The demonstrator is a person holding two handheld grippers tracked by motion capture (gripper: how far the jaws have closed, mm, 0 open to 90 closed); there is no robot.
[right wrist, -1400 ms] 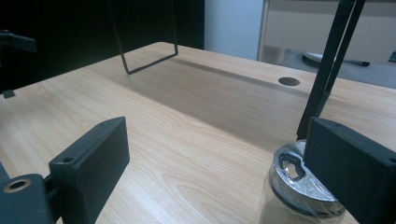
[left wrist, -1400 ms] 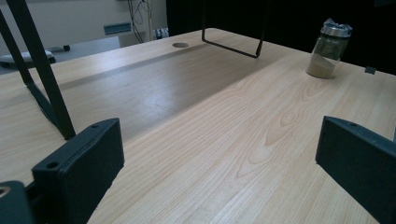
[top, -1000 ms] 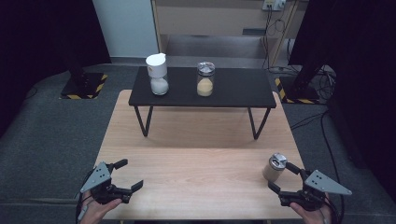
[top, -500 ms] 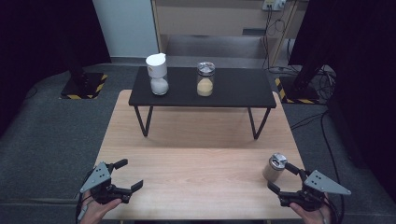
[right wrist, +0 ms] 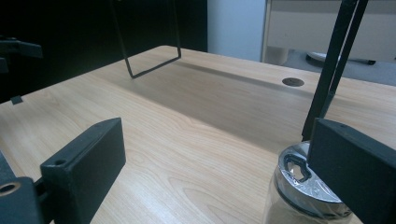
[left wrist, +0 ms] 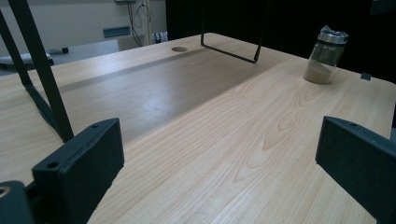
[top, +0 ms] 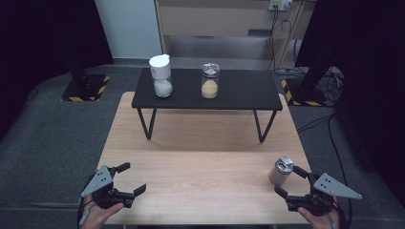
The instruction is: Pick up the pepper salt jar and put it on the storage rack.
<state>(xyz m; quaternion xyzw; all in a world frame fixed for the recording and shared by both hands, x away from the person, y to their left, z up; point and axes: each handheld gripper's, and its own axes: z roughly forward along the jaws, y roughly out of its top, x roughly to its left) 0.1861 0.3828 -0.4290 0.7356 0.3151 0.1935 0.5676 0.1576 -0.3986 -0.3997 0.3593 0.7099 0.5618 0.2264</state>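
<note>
– What am I looking at, biggest first?
– I'm seeing the wooden table (top: 200,157) lying wide and bare between my tools, with the black stand (top: 239,90) sitting at its far edge.
– And the grippers?
– I'm holding the left gripper (top: 125,180) near the front-left corner, jaws spread. The right gripper (top: 292,180), jaws spread, is sitting just beside the small jar (top: 281,171), which is standing near the right edge.

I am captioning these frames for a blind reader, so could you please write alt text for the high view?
A small metal-lidded jar stands near the wooden table's right front corner, just ahead of the open right tongs. The left tongs are open at the left front; two more jars stand on a black shelf behind.
</note>
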